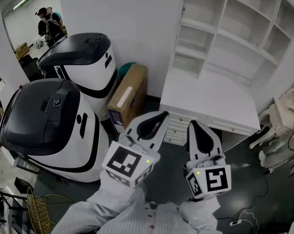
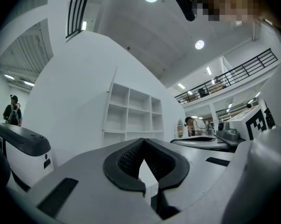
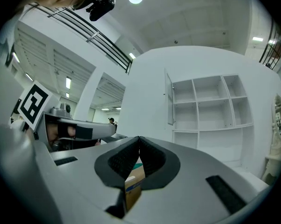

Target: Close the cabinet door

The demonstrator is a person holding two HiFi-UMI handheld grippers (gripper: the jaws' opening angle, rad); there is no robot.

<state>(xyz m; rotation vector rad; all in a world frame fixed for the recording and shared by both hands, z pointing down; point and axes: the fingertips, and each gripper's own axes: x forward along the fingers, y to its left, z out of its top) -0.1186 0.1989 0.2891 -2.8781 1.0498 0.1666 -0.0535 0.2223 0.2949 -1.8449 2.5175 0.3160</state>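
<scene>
Your left gripper (image 1: 162, 116) and right gripper (image 1: 192, 126) have smooth, matt white plastic shells. The pads (image 2: 126, 160) lining the jaws look like black, ribbed rubber. At 1 o'clock from you, the cabinet (image 1: 220, 57) has a flat, matt white painted finish, shelves included. At 11 o'clock, the box (image 1: 129, 94) is plain brown cardboard with a paler strip along its top. The two machines (image 1: 44, 126) at 9 to 10 o'clock have glossy white plastic bodies under satin black tops. The floor (image 1: 244, 165) is dark, smooth and faintly shiny. Your sleeves (image 1: 117, 213) are white cloth.
</scene>
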